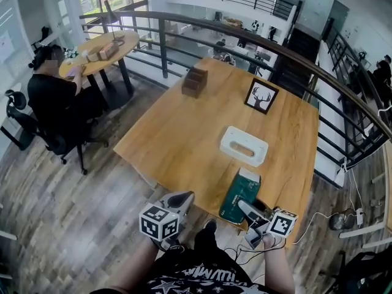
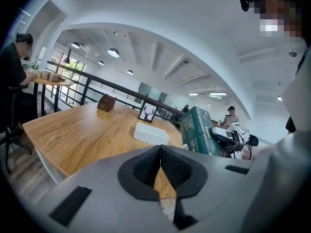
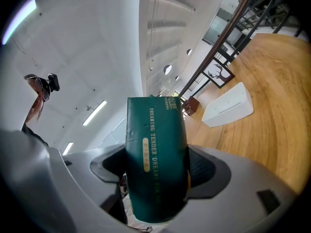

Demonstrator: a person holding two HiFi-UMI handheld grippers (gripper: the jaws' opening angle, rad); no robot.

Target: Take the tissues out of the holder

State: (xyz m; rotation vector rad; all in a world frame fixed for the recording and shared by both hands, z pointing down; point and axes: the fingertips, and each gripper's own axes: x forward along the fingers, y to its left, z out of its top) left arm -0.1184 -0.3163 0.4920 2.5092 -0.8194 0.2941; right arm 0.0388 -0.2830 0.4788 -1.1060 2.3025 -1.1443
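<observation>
A dark green tissue pack (image 1: 239,195) is clamped in my right gripper (image 1: 250,212) at the near edge of the wooden table (image 1: 184,127). In the right gripper view the green tissue pack (image 3: 155,159) fills the space between the jaws, tilted upward. The white tissue holder (image 1: 244,146) lies flat on the table, its slot up, a short way beyond the pack; the white tissue holder (image 3: 228,106) also shows past the pack. My left gripper (image 1: 181,199) hovers at the table's near edge, jaws pressed together with nothing between them, and sees the tissue pack (image 2: 198,130) and the holder (image 2: 151,133).
A framed deer picture (image 1: 261,96) and a brown wooden box (image 1: 195,81) stand at the table's far end. A person sits at a round table (image 1: 98,48) at the far left. A railing (image 1: 257,41) runs behind the table. Cables (image 1: 318,219) lie on the floor at right.
</observation>
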